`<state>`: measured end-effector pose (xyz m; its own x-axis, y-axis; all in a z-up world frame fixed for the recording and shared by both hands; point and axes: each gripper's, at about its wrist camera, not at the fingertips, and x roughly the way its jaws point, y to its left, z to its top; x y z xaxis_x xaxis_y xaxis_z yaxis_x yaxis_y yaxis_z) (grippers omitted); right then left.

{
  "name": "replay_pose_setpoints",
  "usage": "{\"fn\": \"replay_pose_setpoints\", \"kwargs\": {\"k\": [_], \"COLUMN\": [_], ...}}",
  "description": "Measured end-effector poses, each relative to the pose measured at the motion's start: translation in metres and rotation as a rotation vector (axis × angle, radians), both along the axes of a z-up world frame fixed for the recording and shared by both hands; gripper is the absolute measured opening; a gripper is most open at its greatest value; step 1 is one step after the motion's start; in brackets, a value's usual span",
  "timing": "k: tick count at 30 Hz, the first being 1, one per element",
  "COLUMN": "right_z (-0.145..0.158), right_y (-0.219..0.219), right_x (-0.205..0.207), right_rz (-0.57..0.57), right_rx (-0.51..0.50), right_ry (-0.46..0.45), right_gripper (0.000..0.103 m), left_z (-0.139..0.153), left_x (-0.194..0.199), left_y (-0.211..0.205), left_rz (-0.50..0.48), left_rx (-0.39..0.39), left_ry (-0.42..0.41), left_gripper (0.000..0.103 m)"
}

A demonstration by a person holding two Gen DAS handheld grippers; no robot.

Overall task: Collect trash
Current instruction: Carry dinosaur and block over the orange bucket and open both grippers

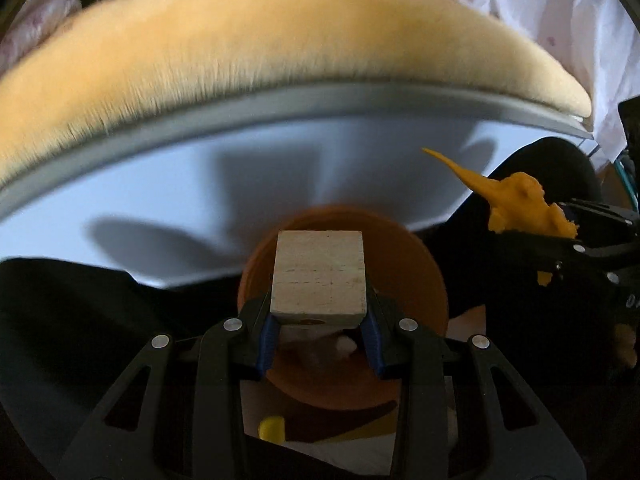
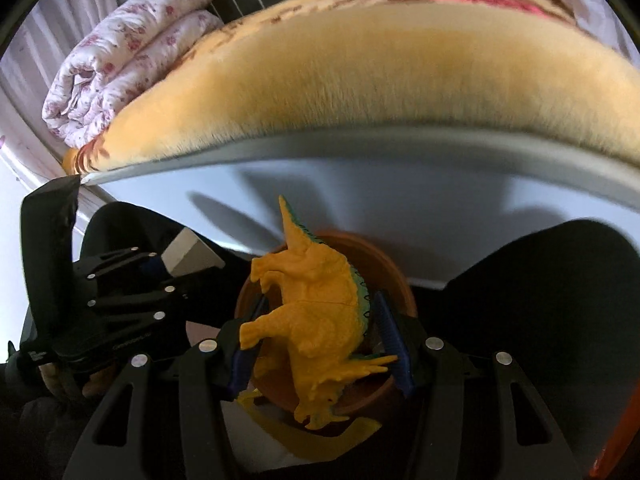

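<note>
A pale wooden block (image 1: 319, 278) is clamped between the blue pads of my left gripper (image 1: 319, 326), right above an orange-brown round pot (image 1: 424, 280) that has a small white scrap inside. My right gripper (image 2: 320, 340) is shut on a yellow toy dinosaur (image 2: 316, 320) with a green back, hanging over the same pot (image 2: 384, 264). In the left wrist view the dinosaur (image 1: 516, 204) shows at the right in the other gripper. The right wrist view has the block (image 2: 192, 256) at the left in the left gripper (image 2: 160, 268).
The pot stands on the floor in front of a bed with a white side panel (image 1: 200, 184) and a fuzzy yellow blanket (image 1: 280, 60). A folded floral quilt (image 2: 128, 48) lies on the bed's left end. Dark-clothed legs (image 2: 560, 280) flank the pot. A yellow scrap (image 1: 272, 428) lies below.
</note>
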<state>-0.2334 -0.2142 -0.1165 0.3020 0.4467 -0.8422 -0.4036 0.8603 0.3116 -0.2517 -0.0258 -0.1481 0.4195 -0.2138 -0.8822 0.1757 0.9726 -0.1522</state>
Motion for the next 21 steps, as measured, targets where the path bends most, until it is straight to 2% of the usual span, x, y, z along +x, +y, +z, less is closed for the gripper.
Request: {"fn": "replay_pose_setpoints", "kwargs": {"k": [4, 18, 19, 20, 21], "right_z": [-0.005, -0.016, -0.017, -0.018, -0.019], "right_y": [0.005, 0.010, 0.011, 0.013, 0.013], "right_x": [-0.001, 0.000, 0.000, 0.001, 0.001], "right_rz": [0.018, 0.034, 0.040, 0.042, 0.038], "right_rx": [-0.001, -0.009, -0.010, -0.015, -0.022], "right_ry": [0.013, 0.042, 0.047, 0.051, 0.049], "right_gripper": [0.054, 0.055, 0.055, 0.060, 0.064], "left_z": [-0.007, -0.012, -0.012, -0.014, -0.016], "left_x": [0.004, 0.006, 0.006, 0.007, 0.008], "left_y": [0.003, -0.001, -0.003, -0.005, -0.007], "left_rz": [0.018, 0.007, 0.005, 0.006, 0.011], "left_rx": [-0.002, 0.017, 0.025, 0.037, 0.056], "left_ry": [0.028, 0.040, 0.041, 0.049, 0.057], "left_gripper": [0.034, 0.034, 0.038, 0.060, 0.072]}}
